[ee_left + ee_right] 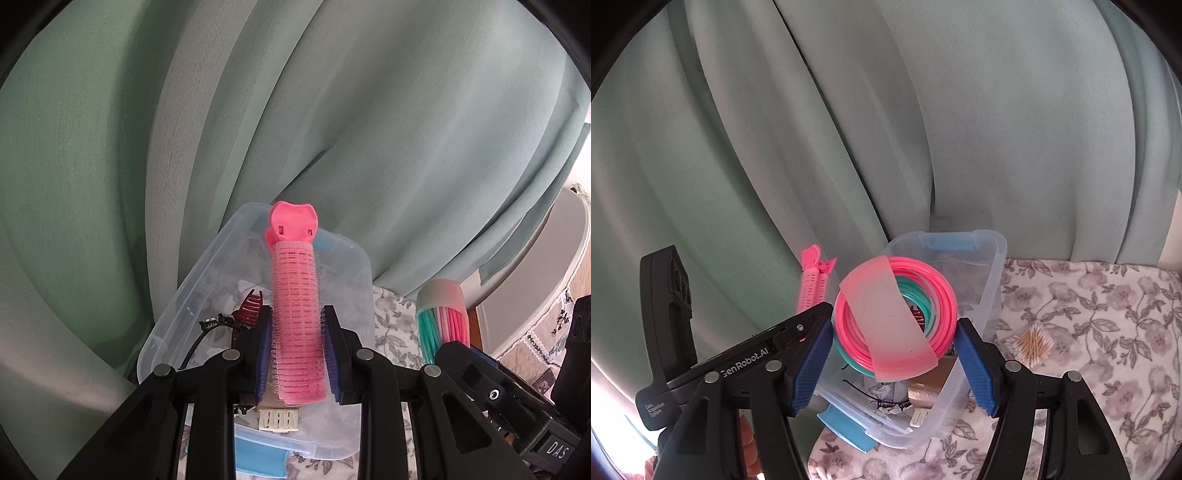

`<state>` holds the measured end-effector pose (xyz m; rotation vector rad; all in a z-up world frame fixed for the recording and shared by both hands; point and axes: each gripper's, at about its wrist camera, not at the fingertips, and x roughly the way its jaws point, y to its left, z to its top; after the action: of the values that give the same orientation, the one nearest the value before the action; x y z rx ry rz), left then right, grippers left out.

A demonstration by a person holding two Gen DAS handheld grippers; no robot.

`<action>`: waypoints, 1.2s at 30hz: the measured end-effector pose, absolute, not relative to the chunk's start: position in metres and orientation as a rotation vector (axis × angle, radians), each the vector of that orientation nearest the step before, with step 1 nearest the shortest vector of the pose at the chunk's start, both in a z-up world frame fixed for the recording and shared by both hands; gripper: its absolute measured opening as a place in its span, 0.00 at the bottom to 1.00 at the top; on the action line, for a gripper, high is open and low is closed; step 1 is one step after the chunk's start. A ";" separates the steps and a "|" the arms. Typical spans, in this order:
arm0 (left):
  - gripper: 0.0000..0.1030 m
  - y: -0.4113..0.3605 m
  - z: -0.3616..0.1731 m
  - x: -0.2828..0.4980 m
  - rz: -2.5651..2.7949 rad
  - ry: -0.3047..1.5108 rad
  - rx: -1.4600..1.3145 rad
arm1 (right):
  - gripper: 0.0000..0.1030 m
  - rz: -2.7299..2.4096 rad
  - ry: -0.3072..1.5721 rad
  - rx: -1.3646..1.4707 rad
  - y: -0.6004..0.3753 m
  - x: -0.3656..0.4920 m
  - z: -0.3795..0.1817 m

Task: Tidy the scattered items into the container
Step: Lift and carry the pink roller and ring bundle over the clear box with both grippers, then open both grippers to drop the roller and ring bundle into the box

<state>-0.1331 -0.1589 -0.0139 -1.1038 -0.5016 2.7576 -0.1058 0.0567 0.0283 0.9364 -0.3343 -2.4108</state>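
Note:
My left gripper [297, 354] is shut on a pink velcro hair-roller clip [295, 306], held upright over the clear plastic container [173, 317]. Inside the container lie a dark red claw clip [249, 308], a black hair tie [216, 326] and a cream clip [279, 420]. In the right wrist view, my right gripper [892, 363] is shut on a bundle of pink and teal rings [894, 317] wrapped in a translucent pink band, held above the same container [991, 295]. The roller clip [814, 282] shows at the left there.
Green curtains [849, 129] hang close behind the container. A floral cloth [1100, 332] covers the surface, with a bunch of cotton swabs [1034, 343] lying right of the container. The container's blue latch [846, 430] faces me.

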 end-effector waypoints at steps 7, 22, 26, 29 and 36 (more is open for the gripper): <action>0.26 -0.169 -0.044 -0.144 2.743 -0.517 -1.243 | 0.69 -2.346 -0.280 1.041 0.034 -0.115 0.003; 0.27 -0.163 -0.058 -0.168 2.741 -0.537 -1.336 | 0.69 -2.306 -0.244 1.123 0.017 -0.127 -0.027; 0.28 -0.176 -0.062 -0.157 2.732 -0.534 -1.331 | 0.69 -2.310 -0.248 1.121 0.017 -0.128 -0.027; 0.39 -0.174 -0.061 -0.157 2.731 -0.527 -1.326 | 0.69 -2.314 -0.242 1.124 0.018 -0.123 -0.024; 0.61 -0.175 -0.058 -0.153 2.728 -0.536 -1.333 | 0.70 -2.325 -0.251 1.136 0.025 -0.122 -0.024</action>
<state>-0.1528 -0.1752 -0.0579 -1.3329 -0.5364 2.7280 -0.1219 0.0248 -0.0237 1.1363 -0.2508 -2.3254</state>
